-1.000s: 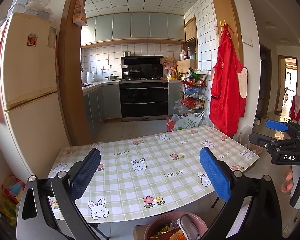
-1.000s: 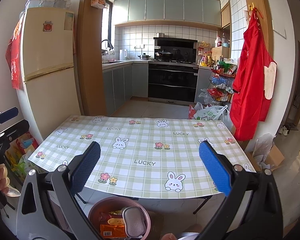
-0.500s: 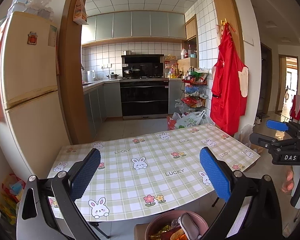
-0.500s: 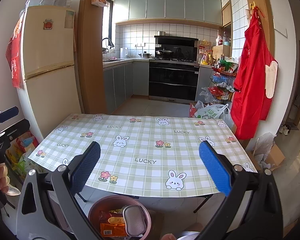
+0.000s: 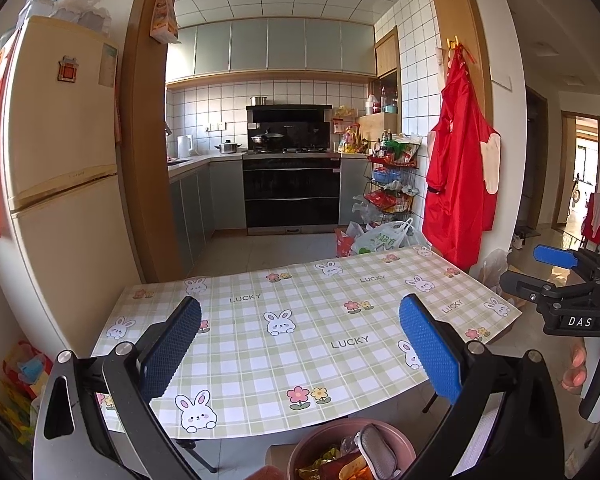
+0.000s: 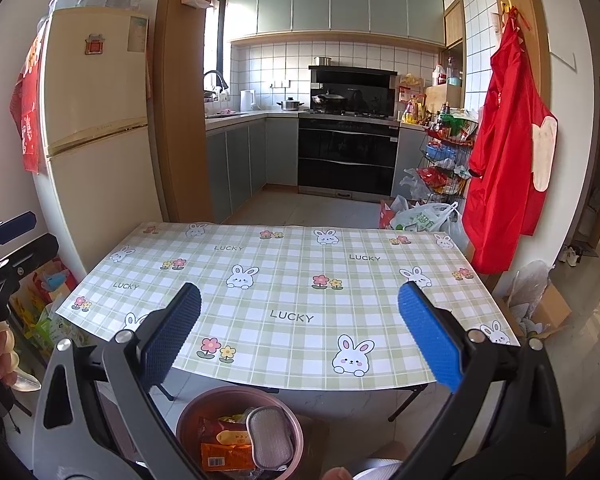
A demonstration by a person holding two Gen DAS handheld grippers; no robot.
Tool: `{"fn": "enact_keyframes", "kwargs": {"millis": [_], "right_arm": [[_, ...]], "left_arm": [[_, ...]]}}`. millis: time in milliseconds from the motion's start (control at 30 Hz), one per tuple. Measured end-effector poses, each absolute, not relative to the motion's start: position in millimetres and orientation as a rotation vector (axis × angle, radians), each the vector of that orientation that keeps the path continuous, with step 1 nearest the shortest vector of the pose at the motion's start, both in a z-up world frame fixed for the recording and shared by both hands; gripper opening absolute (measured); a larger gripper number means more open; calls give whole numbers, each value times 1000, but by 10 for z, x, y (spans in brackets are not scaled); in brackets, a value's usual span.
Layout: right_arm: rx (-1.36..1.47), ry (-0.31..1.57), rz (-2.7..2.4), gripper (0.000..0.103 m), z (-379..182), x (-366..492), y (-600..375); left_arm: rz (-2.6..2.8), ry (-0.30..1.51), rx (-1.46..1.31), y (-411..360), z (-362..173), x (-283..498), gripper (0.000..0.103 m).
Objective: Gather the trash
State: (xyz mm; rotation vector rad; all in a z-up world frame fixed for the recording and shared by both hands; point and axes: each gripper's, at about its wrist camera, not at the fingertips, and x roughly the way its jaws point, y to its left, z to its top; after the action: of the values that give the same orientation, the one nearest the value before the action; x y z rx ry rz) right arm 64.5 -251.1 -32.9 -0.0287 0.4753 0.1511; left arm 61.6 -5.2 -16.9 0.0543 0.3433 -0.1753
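Desk [image 6: 292,292] w/ green-check bunny "LUCKY" cloth, top bare, sits in front of a kitchen doorway. Behind: cream fridge [image 6: 96,128] at left, black oven/range [image 6: 346,156] at back w/ pots on the hob, grey cabinets, white tile wall. Red apron [image 6: 504,152] hangs on the wall at right; wire rack [image 6: 444,160] of packets beside it, plastic bags [image 6: 424,218] on the floor near the desk's far right corner.

Pink bin [image 6: 239,432] on the floor at the desk's near edge, below both grippers; trash inside: orange snack wrappers [image 6: 224,446] plus a grey mesh pad [image 6: 270,438] lying on top.

Right wrist view only: sink faucet by the window, cardboard box [image 6: 548,308] on the floor right of the desk, full look into the bin. Left wrist view only: hallway w/ lit doorway far right; bin [image 5: 352,454] cut off by the frame bottom. Colourful bags on the floor by the fridge in both.

Left gripper [image 5: 300,344]: jaws wide apart, holding nothing, above the desk's near edge, aimed at the kitchen. Right gripper [image 6: 298,336]: same, jaws spread, nothing held. Each shows in the other's view at the frame edge w/ the person's fingers [image 5: 576,368] wrapped on the handle; left hand [image 6: 4,354] likewise on its handle.
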Motion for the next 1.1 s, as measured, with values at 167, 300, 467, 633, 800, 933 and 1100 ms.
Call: {"fn": "enact_keyframes", "kwargs": {"millis": [167, 300, 467, 633, 800, 933, 1100], "right_arm": [[-30, 480, 150, 97, -352, 663, -2507], [-30, 487, 150, 97, -393, 682, -2496], [-18, 486, 160, 97, -431, 708, -2566], [9, 465, 219, 97, -435, 831, -2760], [-20, 445, 237, 98, -435, 1210, -3010], [-82, 472, 249, 98, -606, 1707, -3210], [-58, 547, 273, 98, -1039, 2438, -3486]], "left_arm": [[-174, 351, 47, -42, -193, 619, 97], [-174, 362, 44, -20, -221, 636, 97], [-151, 361, 56, 48, -234, 649, 97], [-131, 373, 57, 275, -258, 769, 97], [-52, 364, 65, 701, -285, 1036, 97], [-20, 397, 94, 1006, -440, 1428, 97], [15, 478, 101, 1328, -859, 2052, 97]]}}
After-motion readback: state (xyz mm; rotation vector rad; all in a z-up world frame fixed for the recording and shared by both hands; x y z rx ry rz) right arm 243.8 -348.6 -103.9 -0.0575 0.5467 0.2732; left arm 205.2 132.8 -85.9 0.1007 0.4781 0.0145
